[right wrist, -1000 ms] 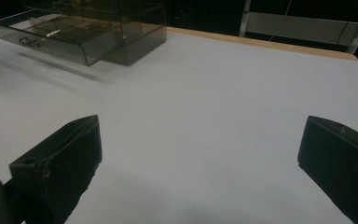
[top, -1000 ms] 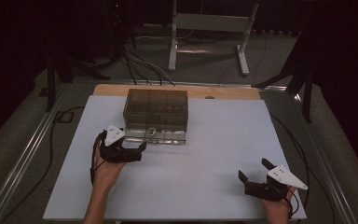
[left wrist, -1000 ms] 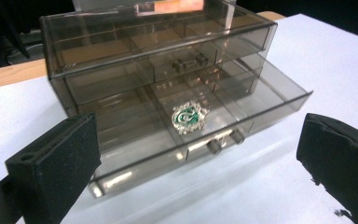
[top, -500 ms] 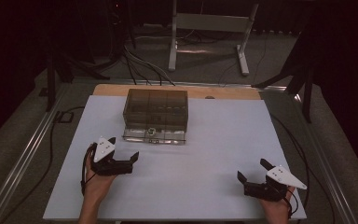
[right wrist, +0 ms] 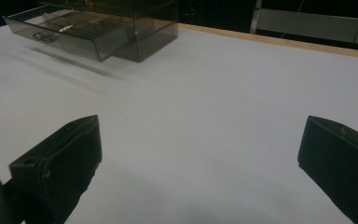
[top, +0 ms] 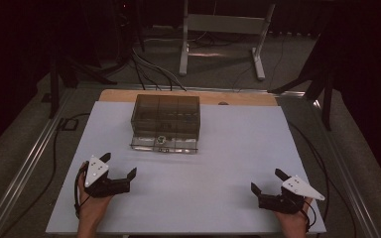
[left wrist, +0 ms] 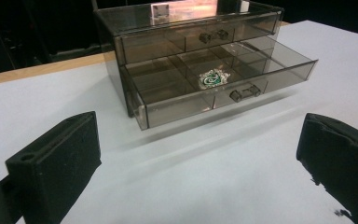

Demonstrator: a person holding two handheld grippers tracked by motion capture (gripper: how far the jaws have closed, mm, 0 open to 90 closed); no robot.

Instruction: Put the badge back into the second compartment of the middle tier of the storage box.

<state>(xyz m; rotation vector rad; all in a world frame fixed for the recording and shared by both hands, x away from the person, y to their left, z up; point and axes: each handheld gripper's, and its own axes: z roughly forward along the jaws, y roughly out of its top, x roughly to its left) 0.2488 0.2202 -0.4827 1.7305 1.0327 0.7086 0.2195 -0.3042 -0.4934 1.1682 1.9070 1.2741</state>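
Smoky plastic drawer box (top: 165, 121) has its lower drawer (left wrist: 223, 88) open; both tongs, left (top: 117, 166) and right (top: 266, 180), are open and empty; push its front squarely.

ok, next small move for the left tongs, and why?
Probably ease the left tongs forward to the lower drawer front and push it shut: it stands pulled out with a small green-and-white item inside, and both tongs are open and empty.

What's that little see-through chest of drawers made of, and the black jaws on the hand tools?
The drawer chest looks like smoky, glossy clear plastic: its dividers and a small green-and-white item in the open lower drawer show through its walls. The left gripper has matte black fingers, probably moulded plastic or foam-faced; I can't tell which.
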